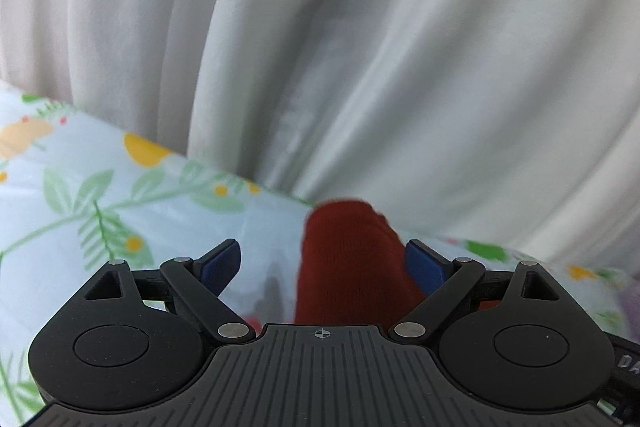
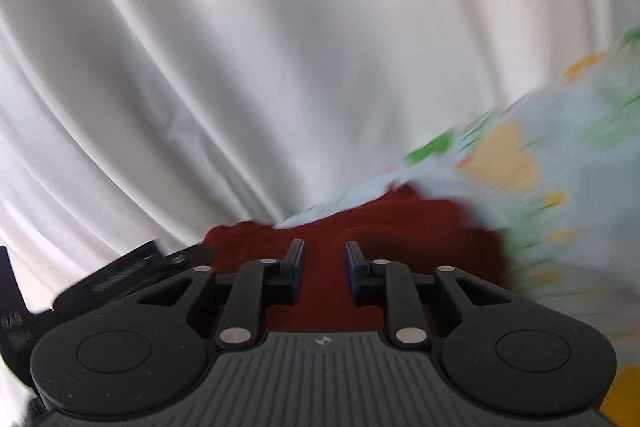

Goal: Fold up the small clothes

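Garment: small dark-red knit piece (image 1: 348,263), lying on the floral sheet (image 1: 100,195), close to the foot of the white curtain (image 1: 360,47)
Shape: in the left wrist view a narrow band running away from the camera toward the curtain; in the right wrist view (image 2: 400,227) a broader spread, widest to the right, with a lobe reaching left
Long axis: judged roughly in line with the left tool's fingers, crosswise to the right tool's; exact outline blurred
Left gripper (image 1: 320,267): spread wide, blue pads far apart; red cloth between them, off-centre, up against the right-side pad (image 1: 424,267), clear of the other; nothing clamped
Right gripper (image 2: 323,267): fingers partly closed, a narrow gap left; red cloth seen through that gap and below it; whether any fabric is pinched or merely underneath, cannot tell
Key relation: garment directly ahead of and under both tools; right fingers over the wide part, left fingers straddling the narrow end
Nearer hand: both about as near; right better centred over the cloth
Other tool: black body of the left gripper visible at the lower left of the right wrist view (image 2: 132,267), close beside
Likely step: taking hold of an edge for a fold, judged only from the pose
Risk: thin sheet pinched along with the knit
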`<state>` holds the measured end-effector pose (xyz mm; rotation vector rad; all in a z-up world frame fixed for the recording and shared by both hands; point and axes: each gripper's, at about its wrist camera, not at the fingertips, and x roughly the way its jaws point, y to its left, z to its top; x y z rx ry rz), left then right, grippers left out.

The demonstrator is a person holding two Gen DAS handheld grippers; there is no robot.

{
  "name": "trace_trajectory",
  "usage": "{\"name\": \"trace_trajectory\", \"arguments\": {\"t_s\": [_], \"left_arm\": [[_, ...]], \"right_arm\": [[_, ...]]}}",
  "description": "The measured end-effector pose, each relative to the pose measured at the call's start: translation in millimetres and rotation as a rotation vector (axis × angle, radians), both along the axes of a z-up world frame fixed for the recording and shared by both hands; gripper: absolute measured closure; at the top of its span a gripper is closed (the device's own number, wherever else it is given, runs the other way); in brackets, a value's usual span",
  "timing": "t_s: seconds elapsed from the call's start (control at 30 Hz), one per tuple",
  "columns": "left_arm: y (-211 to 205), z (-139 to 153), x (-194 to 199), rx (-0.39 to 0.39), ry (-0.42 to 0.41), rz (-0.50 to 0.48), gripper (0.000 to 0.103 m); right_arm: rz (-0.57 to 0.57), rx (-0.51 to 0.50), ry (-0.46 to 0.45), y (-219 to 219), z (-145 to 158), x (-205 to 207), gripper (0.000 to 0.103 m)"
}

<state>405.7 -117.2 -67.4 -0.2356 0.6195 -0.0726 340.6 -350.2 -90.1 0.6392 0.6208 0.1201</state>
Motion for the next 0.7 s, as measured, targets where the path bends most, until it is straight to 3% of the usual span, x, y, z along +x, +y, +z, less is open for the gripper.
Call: {"name": "trace_trajectory", "arguments": {"t_s": [0.07,0.13,0.2,0.3,0.4,0.47,0.57,0.63,0.67,0.7], "left_arm": [[-6.9,-7.2,10.0,0.041,-0.009,0.029,0.009],[-10.4,-15.7,17.3,0.051,0.018,0.031,0.008],[-15.0,-25.9,24.1,0.069,0.069,0.022,0.008],[-22.2,-30.3,28.7,0.121,0.088,0.032,0.007],[-29.2,-31.9,28.2,0.197,0.073,0.047,0.005],[-23.8,-32.4,29.4,0.173,0.087,0.042,0.005],[-0.5,-30.2,25.4,0.051,0.122,-0.041,0.005],[27.4,-24.8,15.3,-0.09,0.146,-0.118,0.005],[43.4,-22.6,8.5,-0.167,0.158,-0.156,0.005],[57.1,-21.1,2.6,-0.232,0.179,-0.193,0.005]], "right_arm": [[0.007,-0.027,0.042,10.8,-13.7,25.6,0.083],[-0.012,-0.075,0.013,10.3,-24.6,32.8,0.087],[-0.036,-0.085,-0.013,3.4,-33.2,30.7,0.103],[-0.07,-0.094,-0.051,0.0,-41.4,26.2,0.103],[-0.088,-0.186,-0.064,13.2,-40.8,29.8,0.103],[-0.086,-0.183,-0.065,12.7,-39.1,30.4,0.103],[-0.016,-0.096,-0.015,-6.1,-27.2,18.2,0.103],[0.01,-0.041,-0.02,-25.2,-15.8,-4.5,0.082],[-0.003,-0.026,-0.014,-39.5,-13.2,-19.3,0.032],[-0.007,-0.007,-0.003,-54.4,-13.5,-31.9,0.019]]}}
